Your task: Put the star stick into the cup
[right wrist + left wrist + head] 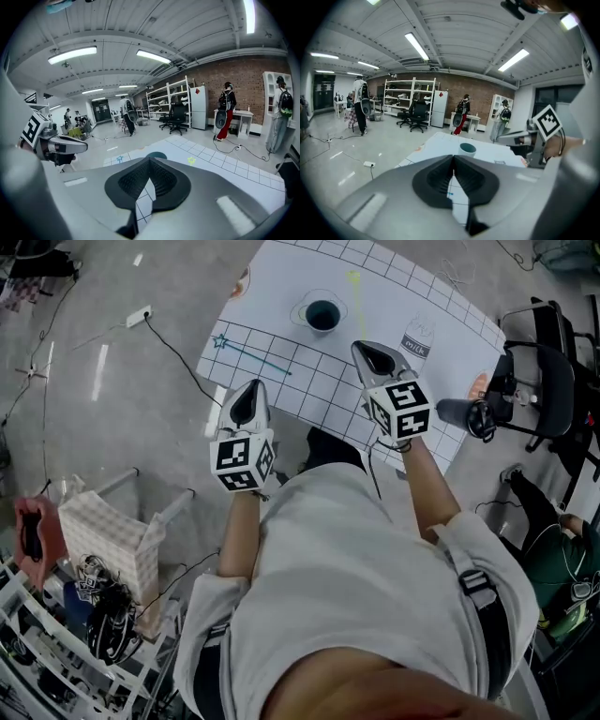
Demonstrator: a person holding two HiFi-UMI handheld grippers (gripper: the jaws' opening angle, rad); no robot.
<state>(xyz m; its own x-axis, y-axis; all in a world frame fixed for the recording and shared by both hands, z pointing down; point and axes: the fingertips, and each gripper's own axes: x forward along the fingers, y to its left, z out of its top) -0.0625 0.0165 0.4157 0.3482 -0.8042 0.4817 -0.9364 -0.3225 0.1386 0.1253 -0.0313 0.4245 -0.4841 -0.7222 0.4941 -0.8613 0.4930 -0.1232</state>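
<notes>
The left gripper point(453, 158) and the right gripper point(150, 160) have their jaws together, with nothing between them. The blue star stick point(255, 356) lies on the table point(441, 306), left of the cup point(322, 315).

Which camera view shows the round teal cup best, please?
The head view: the round teal cup appears whole from above, its mouth open. The left gripper view shows only its upper part, from the side; the right gripper view shows only its rim.

I see the teal cup point(322, 315) standing upright, mouth open, near the middle of the table point(281, 268). A blue star stick point(255, 356) lies flat by the left edge. A yellow star stick point(356, 298) lies beside the cup, on its right-edge side.
</notes>
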